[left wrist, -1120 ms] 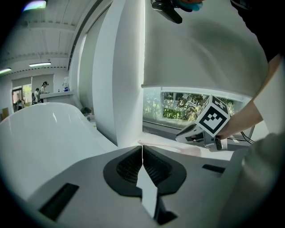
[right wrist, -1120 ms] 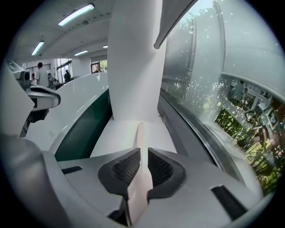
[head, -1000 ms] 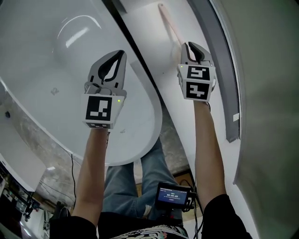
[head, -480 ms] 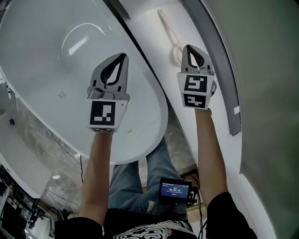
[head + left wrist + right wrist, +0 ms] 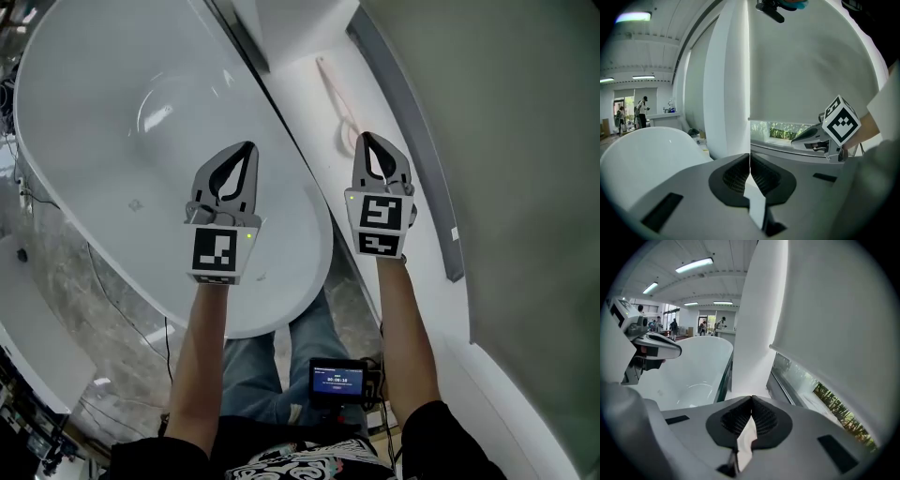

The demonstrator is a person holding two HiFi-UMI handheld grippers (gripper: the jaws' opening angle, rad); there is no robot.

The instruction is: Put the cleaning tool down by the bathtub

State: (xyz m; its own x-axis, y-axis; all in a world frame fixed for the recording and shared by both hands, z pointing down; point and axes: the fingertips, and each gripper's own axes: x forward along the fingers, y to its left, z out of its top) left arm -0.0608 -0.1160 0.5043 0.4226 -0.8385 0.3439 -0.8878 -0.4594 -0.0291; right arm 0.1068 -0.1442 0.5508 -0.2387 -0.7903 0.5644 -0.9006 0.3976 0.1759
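Both hand-held grippers were fully closed and empty. Left hand-held gripper (image 5: 248, 147): jaws met at the tips with nothing between them, confirmed in the left gripper view (image 5: 750, 155). It hovered over the near end of the bathtub (image 5: 103, 112), touching nothing. Right hand-held gripper (image 5: 367, 137): same state, pads together and nothing clamped (image 5: 752, 399).

The cleaning tool (image 5: 335, 89), a thin pinkish stick, lay flat on the white ledge (image 5: 305, 112) beside the tub. Its near end sat just ahead of the right jaw tips, with no contact visible.

Versus 1.0 s ago: the right jaw tips then overlapped the tool's near end; since then they had backed off and that end was exposed. Both grippers sat lower in the head view, and more of the tub basin showed. The tool itself looked unmoved on the ledge.

Pose: both forearms (image 5: 202, 347) (image 5: 405, 319) were extended forward, roughly parallel, with the marker cubes facing up. The left was over the tub rim, the right over the ledge.
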